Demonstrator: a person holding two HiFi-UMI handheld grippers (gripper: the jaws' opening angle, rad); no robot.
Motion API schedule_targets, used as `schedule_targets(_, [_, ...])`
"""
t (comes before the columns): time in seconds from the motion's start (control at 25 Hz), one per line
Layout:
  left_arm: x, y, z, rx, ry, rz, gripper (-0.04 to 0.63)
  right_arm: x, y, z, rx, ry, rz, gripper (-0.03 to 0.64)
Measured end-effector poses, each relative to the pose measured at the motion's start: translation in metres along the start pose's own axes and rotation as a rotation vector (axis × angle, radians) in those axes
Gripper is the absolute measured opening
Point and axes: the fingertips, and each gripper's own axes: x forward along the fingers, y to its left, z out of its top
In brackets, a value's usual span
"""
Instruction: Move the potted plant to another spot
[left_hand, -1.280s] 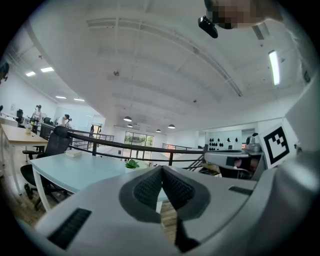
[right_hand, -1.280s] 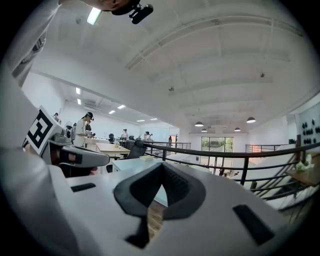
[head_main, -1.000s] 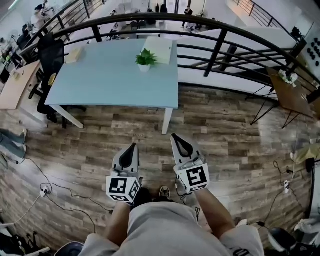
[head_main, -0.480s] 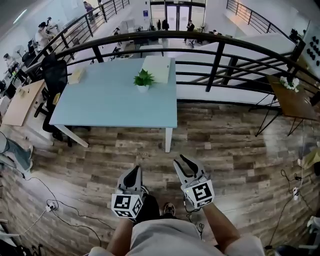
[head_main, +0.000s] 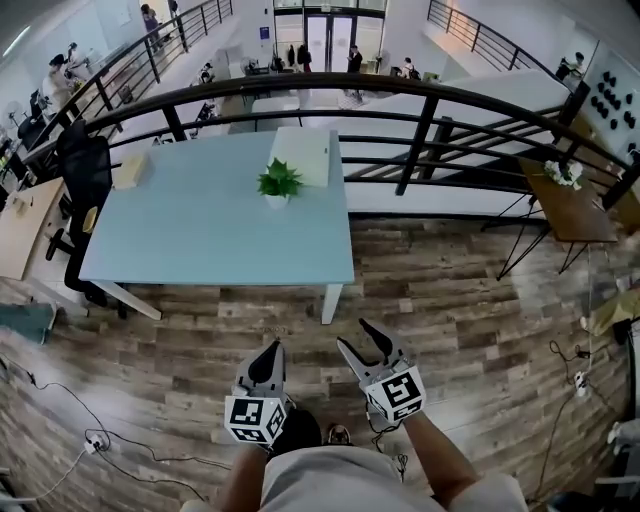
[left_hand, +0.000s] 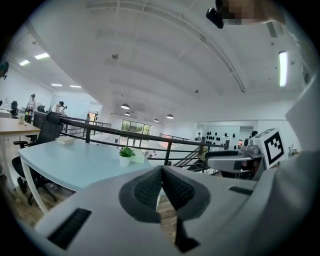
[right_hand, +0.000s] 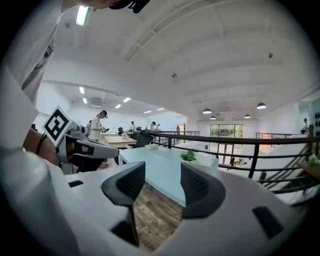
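We hold the left gripper (head_main: 270, 348) with its jaws together and empty. The right gripper (head_main: 357, 337) has just been opening, with nothing between its jaws. Well ahead, the potted plant (head_main: 278, 183) stands near the far edge of the table (head_main: 190, 245), its small pot partly hidden by leaves, just beside what may be a white box (head_main: 303, 155).

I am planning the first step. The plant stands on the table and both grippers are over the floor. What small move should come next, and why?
Probably step toward the table, bringing the right gripper nearer the plant. Its jaws have just been opening, nothing between them, but floor lies between it and the table. The left gripper is shut.
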Motion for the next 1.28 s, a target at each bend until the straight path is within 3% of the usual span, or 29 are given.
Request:
schedule_targets(0.4, [0.026,0.109,0.049,-0.004,-0.044,-0.055,0.011,0.104,0.002,0.042,-0.057,0.017,-0.072,0.267])
schedule_targets(0.76, [0.056,0.151,0.051,-0.024,-0.020,-0.122,0.011,0.156,-0.002,0.039,-0.040,0.055,-0.110,0.299])
schedule_targets(1.28, [0.157,0.224,0.073,0.004,0.017,-0.087,0.011,0.269,-0.069,0.035,-0.006,0.061,-0.051,0.331])
